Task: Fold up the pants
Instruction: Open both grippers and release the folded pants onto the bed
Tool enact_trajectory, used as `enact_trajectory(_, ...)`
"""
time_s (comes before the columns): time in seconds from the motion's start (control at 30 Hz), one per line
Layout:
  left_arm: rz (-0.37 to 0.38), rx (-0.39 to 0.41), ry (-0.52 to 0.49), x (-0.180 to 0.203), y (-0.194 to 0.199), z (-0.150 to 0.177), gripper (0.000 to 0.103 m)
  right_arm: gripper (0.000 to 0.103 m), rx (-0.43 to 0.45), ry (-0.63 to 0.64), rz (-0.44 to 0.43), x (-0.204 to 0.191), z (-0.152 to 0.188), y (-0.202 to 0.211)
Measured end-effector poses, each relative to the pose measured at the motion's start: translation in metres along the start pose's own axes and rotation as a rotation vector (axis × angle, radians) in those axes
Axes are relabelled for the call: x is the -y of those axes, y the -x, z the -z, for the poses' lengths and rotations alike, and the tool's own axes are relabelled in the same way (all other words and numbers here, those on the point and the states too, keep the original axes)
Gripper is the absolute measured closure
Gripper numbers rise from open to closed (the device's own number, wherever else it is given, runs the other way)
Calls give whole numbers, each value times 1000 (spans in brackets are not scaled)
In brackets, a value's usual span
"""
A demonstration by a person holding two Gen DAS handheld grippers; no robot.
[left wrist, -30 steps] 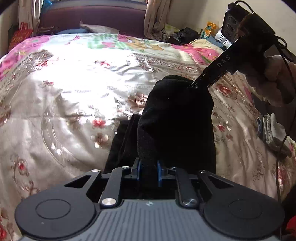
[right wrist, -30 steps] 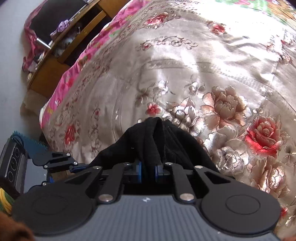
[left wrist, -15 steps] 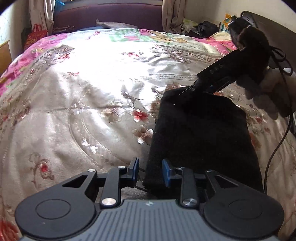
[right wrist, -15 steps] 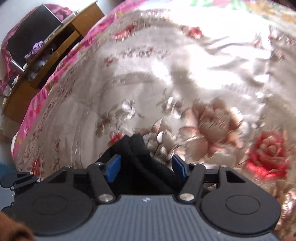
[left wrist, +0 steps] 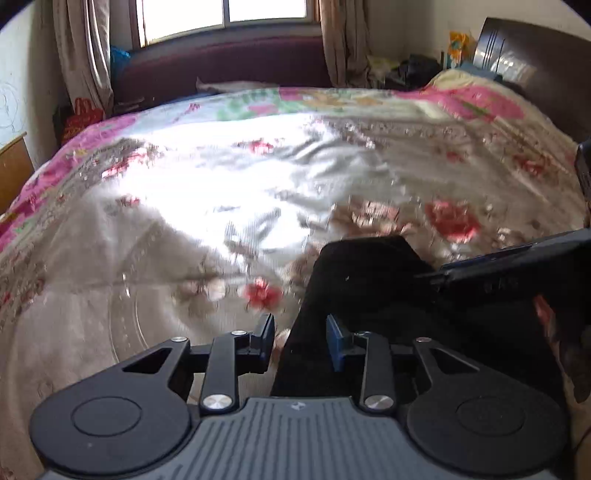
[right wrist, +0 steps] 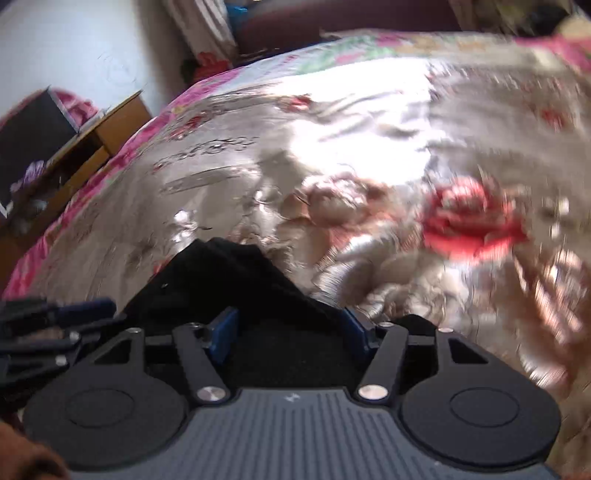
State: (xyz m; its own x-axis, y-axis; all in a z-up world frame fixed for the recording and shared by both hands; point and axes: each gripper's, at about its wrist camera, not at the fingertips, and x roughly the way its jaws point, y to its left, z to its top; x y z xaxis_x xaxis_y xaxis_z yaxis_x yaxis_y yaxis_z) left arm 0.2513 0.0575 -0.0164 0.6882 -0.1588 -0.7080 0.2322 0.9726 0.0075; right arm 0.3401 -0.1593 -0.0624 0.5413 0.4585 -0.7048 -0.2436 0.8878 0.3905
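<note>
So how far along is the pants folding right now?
Mostly done, by the look of it. The black pants lie as a compact folded bundle on the floral bedspread. Nothing is in hand: the left gripper and right gripper are both open around the fabric. What is left: perhaps tidying the edges.

Daylight from the window (left wrist: 225,14) glares white on the shiny bedspread (left wrist: 207,184) ahead of the jaws; the flower pattern is smeared by motion blur, worst in the right view, and fisheye bends the edges
</note>
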Motion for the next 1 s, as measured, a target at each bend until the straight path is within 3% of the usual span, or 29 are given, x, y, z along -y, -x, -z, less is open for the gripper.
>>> enact_trajectory(0.03,6,-1,9,-2,0,6,51,51,6,-22,2,2,-4,5)
enact_trajectory(0.2,-47,18,-33,2,33,-11,48,50,81,-34,4,-9,-23,67)
enact_trajectory(0.27,-81,43,-43,4,42,-16,48,50,104,-28,40,-16,-19,93)
enact_trajectory(0.33,-69,65,-10,5,49,-18,48,49,120,-28,28,-21,-8,108)
enact_trajectory(0.47,-47,39,-46,14,27,-2,47,52,20,-52,109,-15,31,72)
enact_trajectory(0.53,-49,25,-68,16,9,14,45,53,40,-80,111,-4,41,56)
enact_trajectory(0.63,-55,69,-100,12,14,17,35,52,95,-105,105,-6,37,67)
enact_trajectory(0.67,-57,77,-107,10,19,16,35,49,127,-171,67,-6,40,89)
enact_trajectory(0.73,-69,104,-119,6,32,12,35,50,141,-180,60,-7,43,98)
enact_trajectory(0.8,-105,129,-133,2,38,12,35,47,138,-159,106,-12,51,109)
enact_trajectory(0.9,-111,84,-104,-8,21,19,35,38,75,-194,147,-5,63,90)
enact_trajectory(1.0,-82,8,-53,-16,3,34,38,33,99,-222,137,-1,65,80)
